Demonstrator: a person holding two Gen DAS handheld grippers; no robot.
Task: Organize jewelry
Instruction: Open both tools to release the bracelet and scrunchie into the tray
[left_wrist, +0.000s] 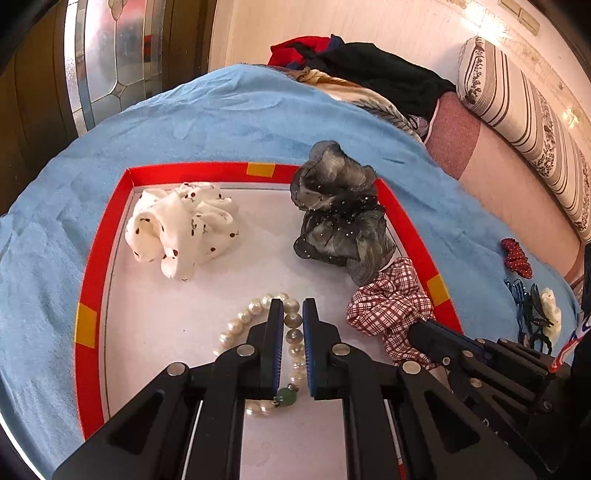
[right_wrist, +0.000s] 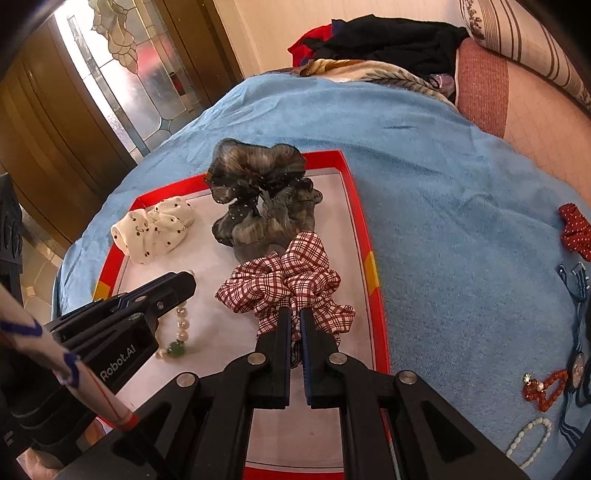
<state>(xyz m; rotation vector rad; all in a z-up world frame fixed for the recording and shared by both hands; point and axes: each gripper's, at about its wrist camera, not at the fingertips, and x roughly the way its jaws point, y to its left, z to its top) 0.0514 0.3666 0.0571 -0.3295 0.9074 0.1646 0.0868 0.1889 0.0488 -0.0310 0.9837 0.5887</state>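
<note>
A red-rimmed white tray (left_wrist: 88, 280) (right_wrist: 364, 236) lies on the blue blanket. In it are a white dotted scrunchie (left_wrist: 181, 229) (right_wrist: 151, 229), a grey-black scrunchie (left_wrist: 340, 206) (right_wrist: 262, 199), a red plaid scrunchie (left_wrist: 388, 306) (right_wrist: 288, 284) and a pearl bracelet (left_wrist: 243, 317) (right_wrist: 183, 325) with a green bead. My left gripper (left_wrist: 293, 306) is nearly closed around the bracelet's pearls, which rest on the tray. My right gripper (right_wrist: 292, 314) is shut on the plaid scrunchie's near edge.
On the blanket to the right lie a red dotted scrunchie (right_wrist: 574, 229), a red bead bracelet (right_wrist: 543, 387), a white bead bracelet (right_wrist: 528, 443), blue clips (right_wrist: 576, 280) and a white flower claw clip (left_wrist: 550, 314). Piled clothes (left_wrist: 369, 70) and a striped pillow (left_wrist: 517, 107) lie behind.
</note>
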